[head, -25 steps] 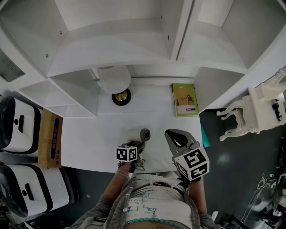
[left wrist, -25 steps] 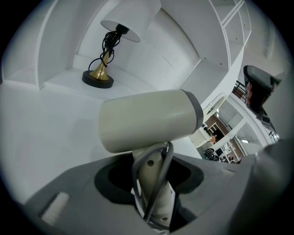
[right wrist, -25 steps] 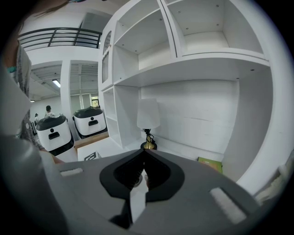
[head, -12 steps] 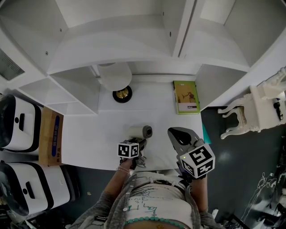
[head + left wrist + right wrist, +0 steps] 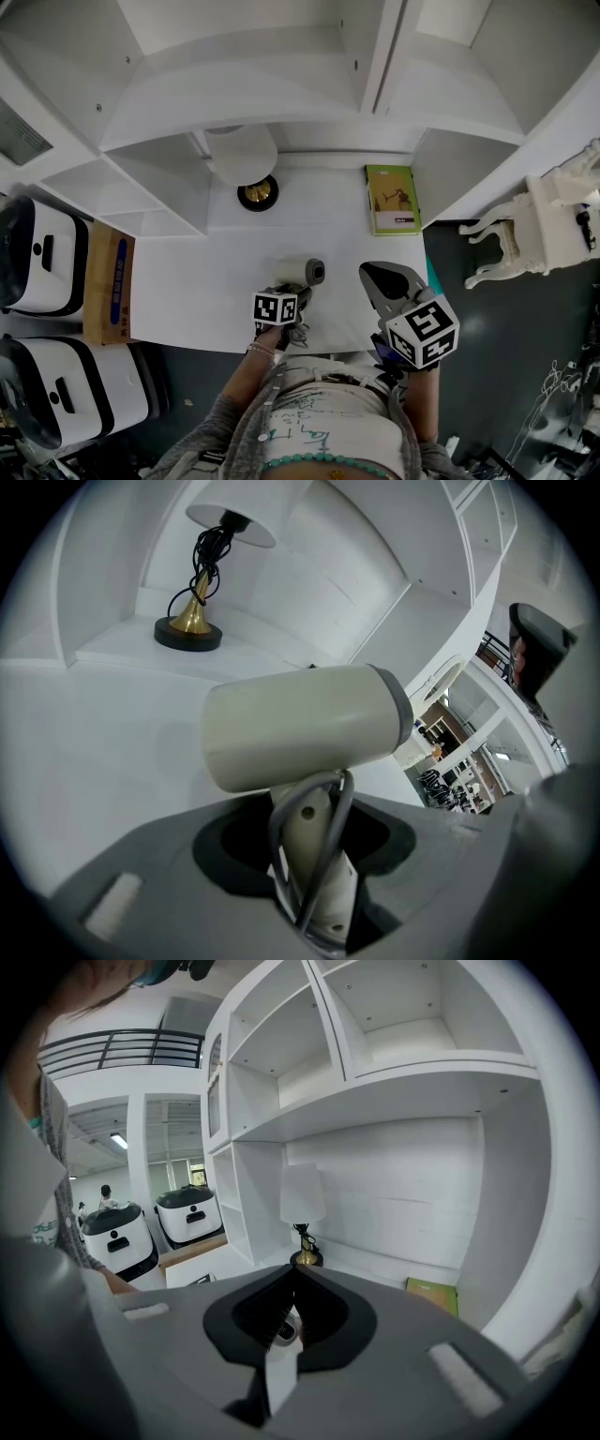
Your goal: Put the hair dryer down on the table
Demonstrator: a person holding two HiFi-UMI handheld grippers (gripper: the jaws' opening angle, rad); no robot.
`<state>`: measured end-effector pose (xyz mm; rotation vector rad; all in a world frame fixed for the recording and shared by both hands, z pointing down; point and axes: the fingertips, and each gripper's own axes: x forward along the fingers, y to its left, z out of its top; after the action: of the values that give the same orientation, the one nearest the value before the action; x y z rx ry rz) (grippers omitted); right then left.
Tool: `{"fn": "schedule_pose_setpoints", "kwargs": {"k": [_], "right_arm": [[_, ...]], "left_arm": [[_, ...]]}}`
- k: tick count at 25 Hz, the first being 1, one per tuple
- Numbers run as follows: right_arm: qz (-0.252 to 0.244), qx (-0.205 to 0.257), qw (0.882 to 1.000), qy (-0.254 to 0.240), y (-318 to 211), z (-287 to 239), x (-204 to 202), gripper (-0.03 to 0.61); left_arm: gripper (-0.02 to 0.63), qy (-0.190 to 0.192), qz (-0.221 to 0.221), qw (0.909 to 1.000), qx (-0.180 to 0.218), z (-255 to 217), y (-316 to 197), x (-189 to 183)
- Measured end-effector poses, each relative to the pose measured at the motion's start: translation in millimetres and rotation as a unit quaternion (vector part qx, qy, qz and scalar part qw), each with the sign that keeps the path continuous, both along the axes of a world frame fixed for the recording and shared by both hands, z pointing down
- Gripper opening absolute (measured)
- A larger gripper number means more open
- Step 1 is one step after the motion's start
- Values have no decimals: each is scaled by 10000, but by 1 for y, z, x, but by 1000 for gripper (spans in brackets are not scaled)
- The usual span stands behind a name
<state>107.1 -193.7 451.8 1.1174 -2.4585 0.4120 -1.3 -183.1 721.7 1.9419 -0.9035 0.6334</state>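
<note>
A cream hair dryer point(image 5: 300, 273) with a grey nozzle end stands handle-down over the front part of the white table point(image 5: 206, 281). My left gripper point(image 5: 292, 295) is shut on its handle. In the left gripper view the barrel point(image 5: 305, 726) lies crosswise above the jaws, and the handle point(image 5: 314, 855), with a grey cord looped round it, sits between them. I cannot tell whether the dryer touches the table. My right gripper point(image 5: 380, 278) hovers to the right of the dryer, apart from it. Its jaws meet in the right gripper view point(image 5: 292, 1271) and hold nothing.
A lamp with a brass stem point(image 5: 255, 192) and a green book point(image 5: 392, 199) stand at the back of the table under white shelves point(image 5: 281, 84). A cardboard box point(image 5: 105, 283) and white machines point(image 5: 37, 262) are at the left, a white chair point(image 5: 525, 225) at the right.
Little differs: the left gripper and the hair dryer have edged slightly right and farther onto the table. The right gripper has drifted a little to the right and stays shut.
</note>
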Motion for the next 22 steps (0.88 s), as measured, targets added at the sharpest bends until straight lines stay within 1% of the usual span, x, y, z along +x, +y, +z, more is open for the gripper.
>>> {"fn": "schedule_pose_setpoints", "kwargs": {"k": [6,13,22], "right_arm": [[-18,7,10000,-31,2,0,0,29],[2,2,10000,-35,4,1,3,29],[53,14,10000,-3,7,2,9,29]], "left_arm": [[187,-197,48,9998,12,2,0,4],[187,-398,231,9989,74,6,1,13],[187,-552,396,9977,81,9,3,20]]}}
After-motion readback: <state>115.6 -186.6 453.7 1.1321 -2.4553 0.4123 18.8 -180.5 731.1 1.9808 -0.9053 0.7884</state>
